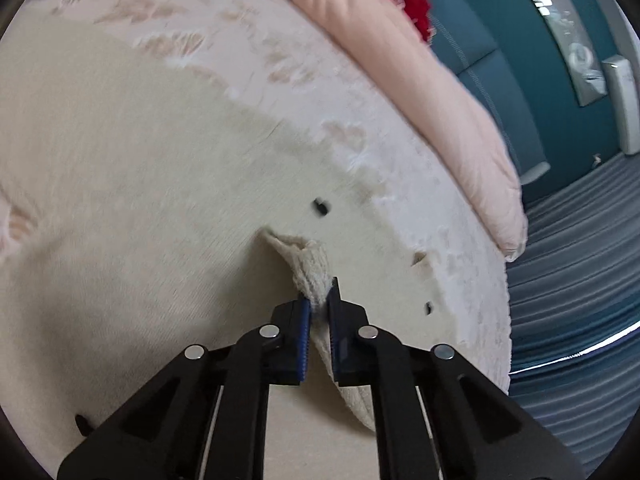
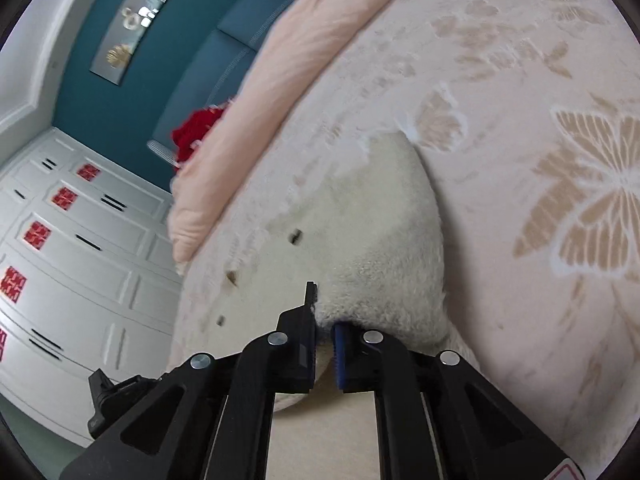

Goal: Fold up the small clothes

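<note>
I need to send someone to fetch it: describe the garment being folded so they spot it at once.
Start at the bed with its leaf-patterned cover and the pink quilt along one side. On the cover lies a cream garment, pinched by both grippers. Unlike the patterned cover, it is plain, fleecy inside, with small dark buttonholes.

Cream fleecy garment [image 1: 120, 168] on bedspread [image 1: 224, 24]

text: none legible | red decals [image 2: 37, 235] on white cabinet doors [image 2: 80, 264]: unreadable
</note>
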`<state>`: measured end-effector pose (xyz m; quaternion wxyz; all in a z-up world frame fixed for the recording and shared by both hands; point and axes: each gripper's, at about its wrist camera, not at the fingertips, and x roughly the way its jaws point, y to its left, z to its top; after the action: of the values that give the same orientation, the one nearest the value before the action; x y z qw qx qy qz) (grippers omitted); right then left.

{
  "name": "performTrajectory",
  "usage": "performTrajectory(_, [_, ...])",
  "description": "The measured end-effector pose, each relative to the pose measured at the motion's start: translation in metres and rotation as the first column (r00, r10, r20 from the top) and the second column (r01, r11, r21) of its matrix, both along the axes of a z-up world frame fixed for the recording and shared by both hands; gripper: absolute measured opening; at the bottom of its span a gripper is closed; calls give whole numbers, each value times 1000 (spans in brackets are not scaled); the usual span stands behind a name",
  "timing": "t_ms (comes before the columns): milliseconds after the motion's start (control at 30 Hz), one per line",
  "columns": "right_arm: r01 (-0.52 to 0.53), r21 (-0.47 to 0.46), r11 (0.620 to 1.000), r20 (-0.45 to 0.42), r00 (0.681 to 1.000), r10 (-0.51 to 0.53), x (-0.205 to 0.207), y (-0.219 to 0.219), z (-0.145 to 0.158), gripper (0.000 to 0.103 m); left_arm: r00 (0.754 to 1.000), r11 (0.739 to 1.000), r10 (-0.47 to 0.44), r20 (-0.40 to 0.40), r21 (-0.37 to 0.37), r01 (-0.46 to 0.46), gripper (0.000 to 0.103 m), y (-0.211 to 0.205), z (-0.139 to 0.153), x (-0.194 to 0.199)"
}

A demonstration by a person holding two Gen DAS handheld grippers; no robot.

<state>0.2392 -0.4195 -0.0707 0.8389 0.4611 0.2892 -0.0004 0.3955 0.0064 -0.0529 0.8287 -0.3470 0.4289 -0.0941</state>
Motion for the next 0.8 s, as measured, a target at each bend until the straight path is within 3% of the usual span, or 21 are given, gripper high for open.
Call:
performTrajectory(100, [10,-63,998,149,989,-1,-12,8,37,7,989,1000,1,150,25,-4,7,13,37,-7])
performTrajectory(133, [12,-107,994,133,991,2,-13,11,33,6,988,999,-10,157,51,2,7,14,35,-6])
performTrajectory(200, [-51,-163,985,-64,997,41,5,15,-7,6,995,985,-48,89,171,33,7,7,7,4])
performTrajectory(233, [-80,-154,985,-186,981,51,14,17,-34,6,998,974,-62,22,220,55,7,5,-15,9])
performTrajectory(267, [-93,-134,987,-237,970,60,13,19,-52,6,997,966,-63,-46,246,72,7,2,-37,11])
performTrajectory(300, [-80,-148,986,-203,978,49,6,20,-50,6,995,964,-58,-76,257,76,7,4,-51,6])
performTrajectory(400, [-69,-182,981,-141,989,44,-1,20,-28,6,997,957,-57,-49,282,68,8,7,-61,-7])
performTrajectory(467, [-125,-228,966,-253,965,65,8,21,-43,5,997,955,-54,-52,290,67,8,6,-65,-8])
performTrajectory(500, [-137,-229,964,-265,961,74,7,20,-48,4,997,954,-54,-55,292,67,9,7,-65,-7])
performTrajectory(633, [-76,-236,969,-221,975,23,-17,19,-19,17,996,957,-69,-54,278,81,14,13,-60,-11])
performTrajectory(667, [-66,-247,967,-223,975,10,-28,23,-12,17,997,963,-58,-51,259,69,23,21,-57,-15])
performTrajectory(700, [-71,-263,962,-224,975,10,-40,30,-7,19,999,971,-37,-40,233,45,41,31,-52,-22])
performTrajectory(767, [-106,-314,944,-230,973,33,-65,51,3,29,1000,981,25,-12,193,-22,65,64,-42,-43])
performTrajectory(800, [-132,-334,933,-232,971,54,-78,65,6,37,998,980,69,2,186,-68,72,86,-38,-53])
